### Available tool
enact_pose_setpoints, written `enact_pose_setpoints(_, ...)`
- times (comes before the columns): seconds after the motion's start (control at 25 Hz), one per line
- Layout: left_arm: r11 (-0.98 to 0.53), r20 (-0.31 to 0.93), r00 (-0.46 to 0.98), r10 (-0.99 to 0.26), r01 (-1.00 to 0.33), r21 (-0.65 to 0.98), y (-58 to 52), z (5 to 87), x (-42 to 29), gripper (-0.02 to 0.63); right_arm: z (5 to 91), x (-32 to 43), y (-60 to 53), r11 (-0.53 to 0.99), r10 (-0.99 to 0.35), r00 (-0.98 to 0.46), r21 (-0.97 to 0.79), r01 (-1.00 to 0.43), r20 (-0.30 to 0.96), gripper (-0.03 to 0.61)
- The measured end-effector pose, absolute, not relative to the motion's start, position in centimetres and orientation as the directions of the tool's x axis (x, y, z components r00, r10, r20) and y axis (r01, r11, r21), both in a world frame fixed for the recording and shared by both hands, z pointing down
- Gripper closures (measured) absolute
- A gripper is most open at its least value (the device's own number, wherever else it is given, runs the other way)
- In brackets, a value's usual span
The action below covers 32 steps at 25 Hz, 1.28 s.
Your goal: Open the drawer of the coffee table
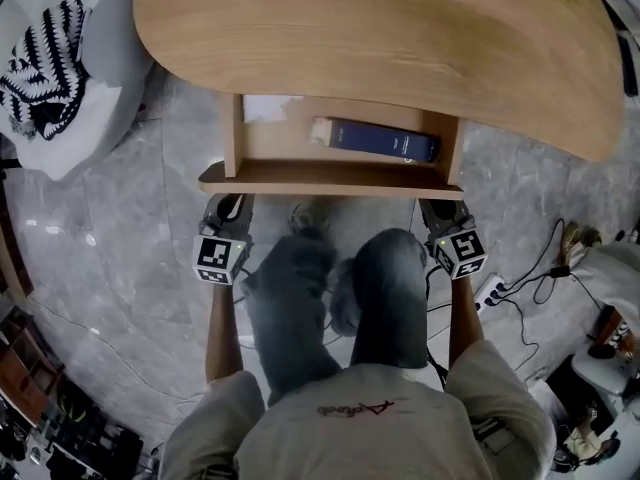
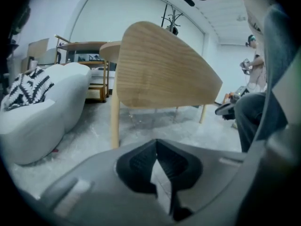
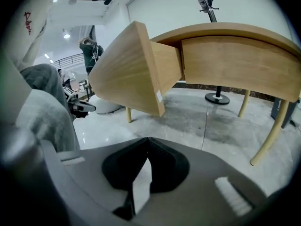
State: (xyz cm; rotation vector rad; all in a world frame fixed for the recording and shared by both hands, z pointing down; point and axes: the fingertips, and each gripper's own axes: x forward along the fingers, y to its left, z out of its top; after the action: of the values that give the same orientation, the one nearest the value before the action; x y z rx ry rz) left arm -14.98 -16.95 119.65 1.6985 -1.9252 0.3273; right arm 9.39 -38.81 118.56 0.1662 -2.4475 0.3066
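Already open: both claws shut, empty

Head view: the drawer (image 1: 330, 176) juts from the worktop (image 1: 380, 38), long axis crosswise. The left claw (image 1: 225, 208) and right claw (image 1: 437, 213) sit just off its front corners, equally near.
Left gripper view: jaws together, empty.
Right gripper view: same.

The drawer (image 1: 330, 176) stands out from under the worktop (image 1: 380, 38), with a book (image 1: 375, 140) inside toward its right. The left hand-held gripper (image 1: 227, 208) and the right hand-held gripper (image 1: 438, 214) sit just before its front corners. A sofa (image 1: 95, 88) lies left of the worktop, and a power strip (image 1: 490, 290) lies on the floor at right.
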Motion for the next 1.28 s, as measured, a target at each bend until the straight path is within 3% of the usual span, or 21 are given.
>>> enact_pose_setpoints(0.36, 0.252, 0.608, -0.050, -0.792, -0.935, 0.251, -14.5, 113.0, -13.6, 0.614, 111.4, 9.5, -36.0, 0.966, 0.024, -0.714, -0.200, -0.163, 0.700, 0.574)
enact_pose_setpoints(0.68, 0.247, 0.626, -0.029, -0.780, -0.932, 0.265, -14.8, 102.0, -13.2, 0.614, 100.6, 9.3, -35.3, 0.959, 0.024, -0.702, -0.216, -0.185, 0.712, 0.574)
enact_pose_setpoints(1.28, 0.203, 0.566, -0.035, -0.824, -0.950, 0.237, -17.8, 78.7, -13.6, 0.614, 77.1, 8.2, -37.3, 0.953, -0.114, -0.772, -0.151, -0.263, 0.625, 0.574)
